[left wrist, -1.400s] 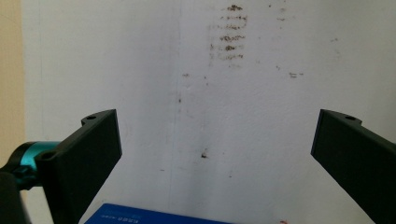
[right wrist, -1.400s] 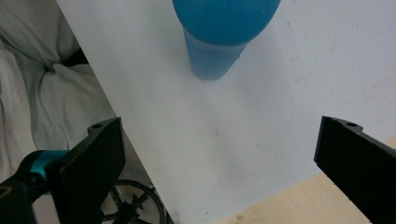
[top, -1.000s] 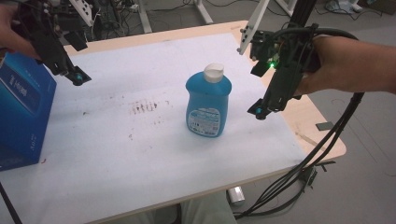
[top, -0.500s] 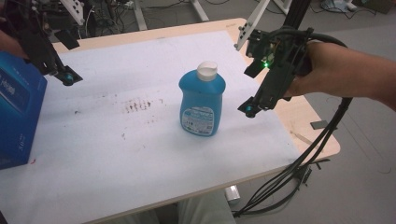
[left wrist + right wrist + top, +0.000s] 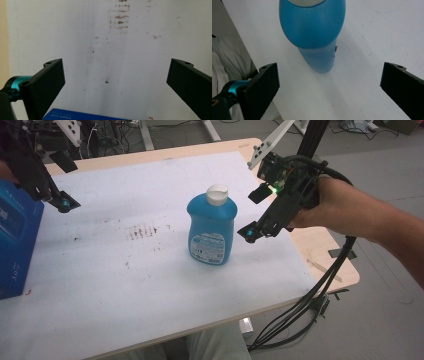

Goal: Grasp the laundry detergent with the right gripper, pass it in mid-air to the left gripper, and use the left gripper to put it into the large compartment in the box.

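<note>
Blue box (image 5: 15,245) cut off at left edge; bottle (image 5: 211,227) cap cropped in right gripper view.

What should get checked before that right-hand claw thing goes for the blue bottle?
1. Bottle upright: ok. The blue bottle stands on the table, white cap on top.
2. Right gripper open: ok. In the right gripper view its jaws stand wide apart, nothing between them.
3. Aim: ok. The bottle sits ahead of the jaws, apart from both.
4. Space around the bottle: ok. Nothing touches it; the blue box lies far off at the table's left edge.
5. Left gripper out of the way: ok. It hangs open near the box.
6. Cap tightly shut: cannot tell.
</note>
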The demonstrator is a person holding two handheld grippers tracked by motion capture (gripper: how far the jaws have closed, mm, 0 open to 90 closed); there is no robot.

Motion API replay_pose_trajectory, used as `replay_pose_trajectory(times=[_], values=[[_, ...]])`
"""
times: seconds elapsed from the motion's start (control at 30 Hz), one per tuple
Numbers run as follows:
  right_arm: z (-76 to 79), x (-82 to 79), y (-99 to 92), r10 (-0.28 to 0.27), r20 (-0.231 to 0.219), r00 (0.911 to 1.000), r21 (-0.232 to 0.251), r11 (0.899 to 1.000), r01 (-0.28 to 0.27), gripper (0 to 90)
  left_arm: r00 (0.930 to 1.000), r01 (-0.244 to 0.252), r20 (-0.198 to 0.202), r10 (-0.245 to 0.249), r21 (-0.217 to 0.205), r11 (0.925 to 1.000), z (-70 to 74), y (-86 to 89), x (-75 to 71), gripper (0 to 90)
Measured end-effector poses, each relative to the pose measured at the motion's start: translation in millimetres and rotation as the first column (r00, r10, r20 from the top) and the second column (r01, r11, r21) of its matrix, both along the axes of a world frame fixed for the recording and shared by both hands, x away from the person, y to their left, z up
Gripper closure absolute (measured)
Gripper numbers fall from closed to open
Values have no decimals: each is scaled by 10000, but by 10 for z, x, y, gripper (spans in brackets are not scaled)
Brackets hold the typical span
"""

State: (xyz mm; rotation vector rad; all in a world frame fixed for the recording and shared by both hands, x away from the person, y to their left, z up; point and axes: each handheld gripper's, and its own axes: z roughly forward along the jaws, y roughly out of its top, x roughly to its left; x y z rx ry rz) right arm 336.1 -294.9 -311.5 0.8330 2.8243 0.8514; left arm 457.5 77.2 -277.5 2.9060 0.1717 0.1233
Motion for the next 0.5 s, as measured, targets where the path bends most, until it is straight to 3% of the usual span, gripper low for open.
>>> replay_pose_trajectory(times=[0.5], values=[[-225,-41,-72,-120,301,9995,953,9954,90,16,10000,-30,4,30,-71,10000,-18,20,5,17]])
